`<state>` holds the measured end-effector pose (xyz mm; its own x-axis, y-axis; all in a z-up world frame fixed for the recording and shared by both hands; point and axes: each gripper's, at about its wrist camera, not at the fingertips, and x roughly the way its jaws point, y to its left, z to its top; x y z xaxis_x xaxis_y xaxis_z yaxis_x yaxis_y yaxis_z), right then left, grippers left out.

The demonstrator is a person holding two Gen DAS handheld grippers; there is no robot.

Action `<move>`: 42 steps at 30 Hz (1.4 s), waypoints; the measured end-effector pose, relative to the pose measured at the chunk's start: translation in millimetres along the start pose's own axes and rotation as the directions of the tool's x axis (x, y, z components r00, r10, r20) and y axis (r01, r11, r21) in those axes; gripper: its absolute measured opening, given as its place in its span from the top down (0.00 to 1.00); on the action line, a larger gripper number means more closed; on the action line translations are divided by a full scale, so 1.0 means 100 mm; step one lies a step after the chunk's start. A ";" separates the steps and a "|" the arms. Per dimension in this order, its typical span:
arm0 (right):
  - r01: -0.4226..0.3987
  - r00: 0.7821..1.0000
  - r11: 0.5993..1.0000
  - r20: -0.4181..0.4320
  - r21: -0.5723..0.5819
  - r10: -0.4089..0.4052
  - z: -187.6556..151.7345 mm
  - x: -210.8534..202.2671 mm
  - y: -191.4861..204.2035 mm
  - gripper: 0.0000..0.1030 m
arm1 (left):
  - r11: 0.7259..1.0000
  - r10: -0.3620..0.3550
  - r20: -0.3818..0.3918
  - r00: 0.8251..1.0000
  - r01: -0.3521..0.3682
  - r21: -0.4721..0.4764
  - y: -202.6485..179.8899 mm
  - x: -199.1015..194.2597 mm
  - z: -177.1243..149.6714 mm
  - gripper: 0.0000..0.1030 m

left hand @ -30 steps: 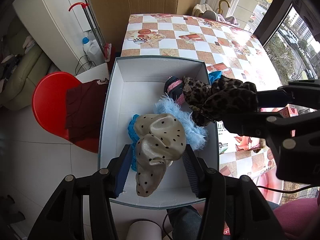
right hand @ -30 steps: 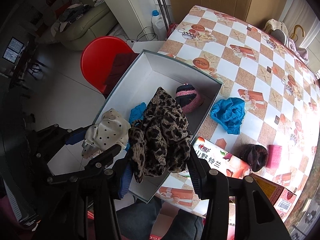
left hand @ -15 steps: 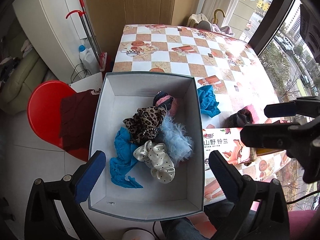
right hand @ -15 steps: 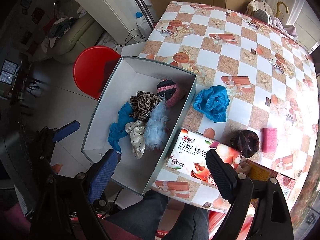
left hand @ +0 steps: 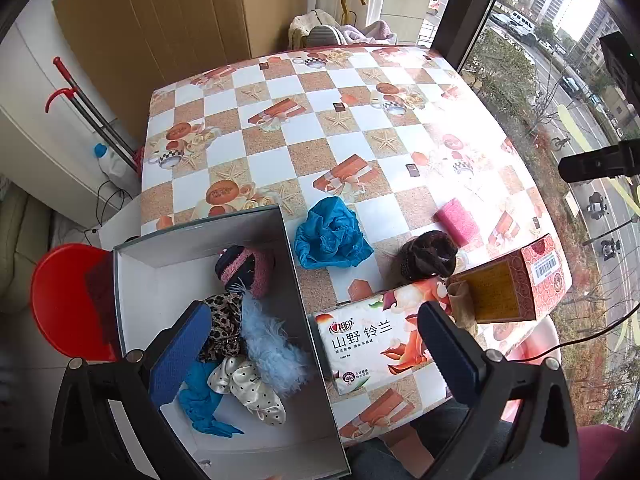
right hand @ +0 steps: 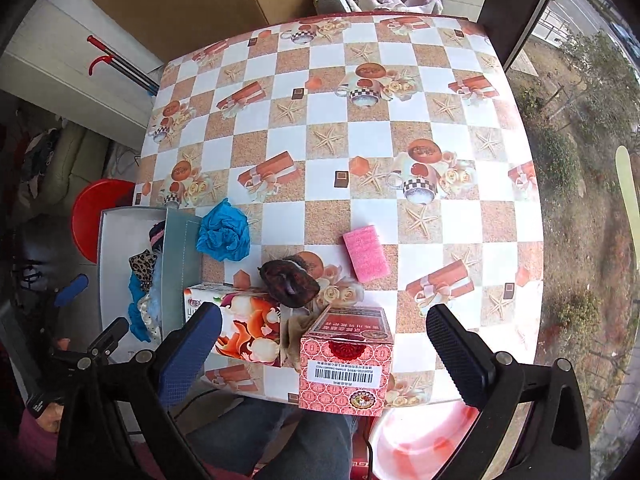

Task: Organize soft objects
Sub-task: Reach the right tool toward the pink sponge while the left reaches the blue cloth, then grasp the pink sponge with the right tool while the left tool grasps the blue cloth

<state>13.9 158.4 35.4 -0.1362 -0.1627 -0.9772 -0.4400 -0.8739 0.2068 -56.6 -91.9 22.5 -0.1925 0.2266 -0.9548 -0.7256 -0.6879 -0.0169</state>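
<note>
A white box (left hand: 160,256) beside the table holds several soft items: a leopard scrunchie (left hand: 224,320), a polka-dot scrunchie (left hand: 252,388), a light-blue fluffy one (left hand: 272,352), a blue cloth (left hand: 200,400) and a pink-black piece (left hand: 248,268). On the table lie a blue cloth (left hand: 330,234) (right hand: 224,232), a dark brown scrunchie (left hand: 428,254) (right hand: 290,282) and a pink sponge (left hand: 458,222) (right hand: 366,252). My left gripper (left hand: 308,356) is open and empty above the box's right wall. My right gripper (right hand: 324,352) is open and empty above the table's front edge.
A tissue pack (left hand: 376,344) (right hand: 240,324) and a red carton (left hand: 516,280) (right hand: 346,364) stand at the table's front edge. A red stool (left hand: 60,300) stands left of the box. The checked tablecloth (right hand: 360,120) stretches behind.
Both grippers let the polka-dot and leopard scrunchies drop into the box, opened wide, and moved right toward the table.
</note>
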 end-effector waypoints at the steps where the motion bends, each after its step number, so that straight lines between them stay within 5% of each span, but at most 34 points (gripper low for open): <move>1: 0.004 1.000 1.000 -0.023 0.011 -0.004 0.04 0.08 -0.11 0.00 | 0.999 0.011 -0.010 1.000 -0.010 0.038 -0.09 0.07 0.08 0.00; 10: 0.007 0.976 0.998 -0.216 -0.066 -0.021 0.38 1.22 -0.55 0.00 | 0.968 0.085 -0.204 0.975 -0.033 0.248 -0.55 1.12 0.80 0.00; 17: -0.016 0.953 0.985 -0.299 -0.170 -0.037 0.47 1.95 -0.51 0.00 | 0.967 0.124 -0.419 0.899 -0.015 0.255 -0.55 1.93 1.01 0.00; 23: -0.016 0.943 0.970 -0.327 -0.241 -0.066 0.45 2.27 -0.45 0.00 | 0.962 0.175 -0.525 0.833 -0.030 0.273 -0.58 2.30 0.95 0.00; 27: 0.029 0.954 0.953 -0.276 -0.302 -0.116 0.41 2.29 -0.37 0.00 | 0.962 0.199 -0.570 0.797 -0.048 0.269 -0.56 2.45 0.89 0.02; 29: 0.060 0.957 0.944 -0.252 -0.323 -0.147 0.38 2.29 -0.31 0.00 | 0.961 0.215 -0.591 0.778 -0.061 0.270 -0.54 2.51 0.85 0.05; 33: 0.091 0.959 0.940 -0.225 -0.329 -0.171 0.28 2.27 -0.31 0.11 | 0.970 0.188 -0.624 0.758 -0.043 0.240 -0.48 2.58 0.78 0.28; 35: 0.101 0.963 0.938 -0.205 -0.331 -0.177 0.27 2.21 -0.32 0.25 | 0.971 0.170 -0.626 0.761 -0.022 0.237 -0.47 2.57 0.75 0.39; 37: 0.108 0.966 0.936 -0.186 -0.334 -0.177 0.29 2.14 -0.38 0.57 | 0.967 0.173 -0.609 0.774 -0.016 0.255 -0.50 2.51 0.73 0.56; 42: 0.057 0.986 0.980 -0.144 -0.192 -0.085 0.33 1.89 -0.67 0.58 | 0.977 0.112 -0.492 0.863 -0.006 0.211 -0.52 2.16 0.82 0.62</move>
<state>-11.3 201.3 -161.9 0.0307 -0.1515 -0.9880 -0.2679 -0.9535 0.1379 -114.7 49.2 -159.0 0.0777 -0.2207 -0.9722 -0.8474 -0.5284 0.0522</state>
